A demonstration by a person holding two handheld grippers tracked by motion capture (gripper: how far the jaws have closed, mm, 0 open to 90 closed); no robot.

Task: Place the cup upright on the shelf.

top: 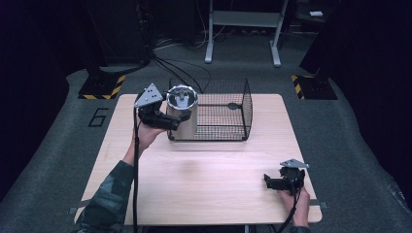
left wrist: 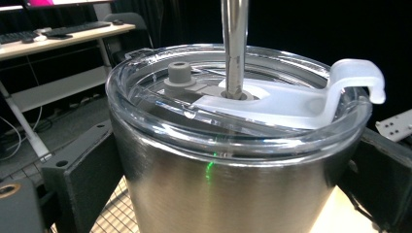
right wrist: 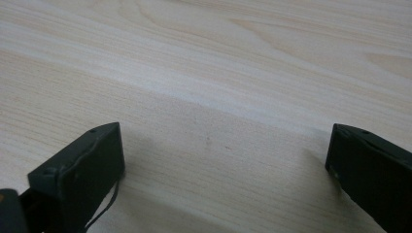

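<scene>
A stainless steel tumbler [top: 182, 116] with a clear lid [left wrist: 160, 109] and a metal straw [left wrist: 235, 43] stands upright at the left end of a black wire basket [top: 228, 116]. My left gripper [top: 176, 122] is shut on the tumbler [left wrist: 218, 194], one jaw on each side of its body. Whether the cup rests on anything is unclear; basket mesh [left wrist: 109, 218] shows beneath it. My right gripper [top: 270, 182] sits low over the table's front right, open, with bare wood between its jaws [right wrist: 223, 165].
The light wooden table [top: 204, 179] has the basket at its back middle. Beyond the table, black stands with yellow-striped bases [top: 102, 87] and a white frame [top: 243, 29] stand on the grey floor. A desk with a keyboard [left wrist: 63, 34] lies behind the tumbler.
</scene>
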